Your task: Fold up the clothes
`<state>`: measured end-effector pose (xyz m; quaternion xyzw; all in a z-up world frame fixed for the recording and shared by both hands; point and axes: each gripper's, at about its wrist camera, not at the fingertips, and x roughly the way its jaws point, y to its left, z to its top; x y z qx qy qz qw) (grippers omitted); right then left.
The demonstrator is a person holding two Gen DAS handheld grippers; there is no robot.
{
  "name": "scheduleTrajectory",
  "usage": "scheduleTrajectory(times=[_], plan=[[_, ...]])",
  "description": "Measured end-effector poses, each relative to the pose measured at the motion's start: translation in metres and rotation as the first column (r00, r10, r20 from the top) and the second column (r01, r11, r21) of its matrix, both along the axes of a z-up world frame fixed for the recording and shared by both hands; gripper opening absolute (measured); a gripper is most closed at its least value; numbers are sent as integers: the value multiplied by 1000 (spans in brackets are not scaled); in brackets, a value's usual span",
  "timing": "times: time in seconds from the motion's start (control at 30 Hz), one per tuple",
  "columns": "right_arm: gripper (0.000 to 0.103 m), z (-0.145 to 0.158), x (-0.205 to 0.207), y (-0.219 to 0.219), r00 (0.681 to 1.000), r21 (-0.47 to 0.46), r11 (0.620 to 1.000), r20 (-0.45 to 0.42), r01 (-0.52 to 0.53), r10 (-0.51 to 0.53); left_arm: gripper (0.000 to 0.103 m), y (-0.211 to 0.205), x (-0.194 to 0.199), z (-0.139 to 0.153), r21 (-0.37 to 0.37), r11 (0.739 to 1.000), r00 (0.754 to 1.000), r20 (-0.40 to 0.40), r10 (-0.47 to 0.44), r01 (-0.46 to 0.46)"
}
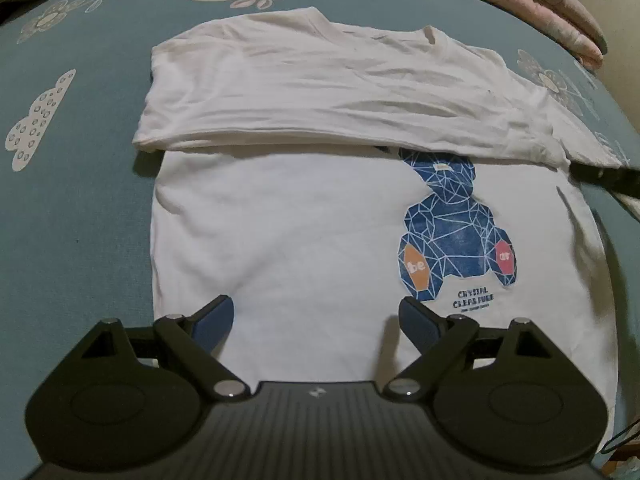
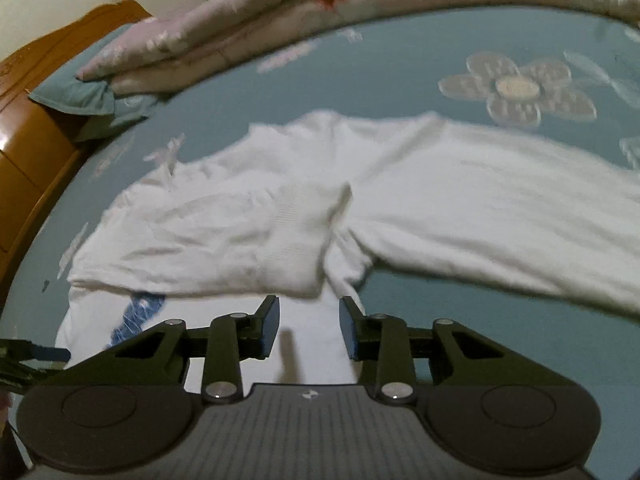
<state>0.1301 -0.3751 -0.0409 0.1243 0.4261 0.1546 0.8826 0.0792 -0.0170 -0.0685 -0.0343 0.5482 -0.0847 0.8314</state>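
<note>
A white T-shirt (image 1: 280,220) lies flat on a bed (image 1: 80,200) with a teal flowered sheet, and its far half is already turned over onto the near half, so a fold edge runs left to right across the cloth.

At the left, the left gripper (image 1: 316,312) hangs low over the shirt's near part with its jaws spread wide and nothing between them; the cloth lies straight ahead of it and under it, long axis crosswise to the fingers. Further right on the shirt sits a blue bear print (image 1: 452,232) made of triangles, with "be" on an orange patch and "ar" on a red one. Below it the writing reads "CRYSTAL CLEAR", then a word I cannot make out.

In the right wrist view the right gripper (image 2: 308,328) is partly open and empty, its tips just short of the folded edge where a sleeve (image 2: 304,216) lies doubled over. That view is blurred. The right gripper looks nearer to the sleeve end, the left nearer to the hem side. A rolled pink quilt (image 2: 320,20) lies beyond.
</note>
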Motion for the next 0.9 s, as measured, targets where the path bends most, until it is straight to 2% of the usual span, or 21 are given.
scheduleTrajectory(times=[0.1, 0.23, 0.3, 0.4, 0.47, 0.53, 0.63, 0.73, 0.8, 0.9], plan=[[50, -1, 4, -2, 1000, 12, 1000, 0, 17, -17, 91, 0, 0, -2, -5, 1000, 1000, 3, 3, -3], [49, -6, 7, -10, 997, -6, 998, -40, 64, -64, 92, -1, 0, -2, -1, 1000, 1000, 4, -7, 7], [50, 2, -5, -29, 995, 31, 994, -17, 103, -103, 92, 0, 0, 0, -4, 1000, 1000, 1, 0, 0], [50, 17, -29, -75, 970, 63, 969, 8, 240, -241, 92, -3, 0, 9, -3, 1000, 1000, 19, 3, -3], [52, 21, -52, -117, 929, 80, 926, 15, 368, -370, 92, -8, 0, 18, 1, 1000, 999, 43, -11, 11], [52, 19, -77, -160, 865, 114, 860, 9, 498, -502, 92, -15, -1, 29, -1, 1000, 997, 72, -30, 30], [52, 10, -116, -218, 740, 157, 728, -22, 667, -673, 92, -29, 1, 43, -5, 997, 992, 101, -76, 77], [52, -1, -148, -260, 615, 173, 600, -42, 781, -788, 92, -47, 5, 50, 19, 991, 984, 113, -135, 134], [52, -7, -162, -277, 560, 176, 545, -49, 820, -827, 92, -57, 8, 48, 41, 986, 980, 109, -165, 161], [52, -12, -172, -288, 529, 172, 515, -42, 840, -848, 92, -71, 10, 44, 63, 980, 976, 98, -194, 189]])
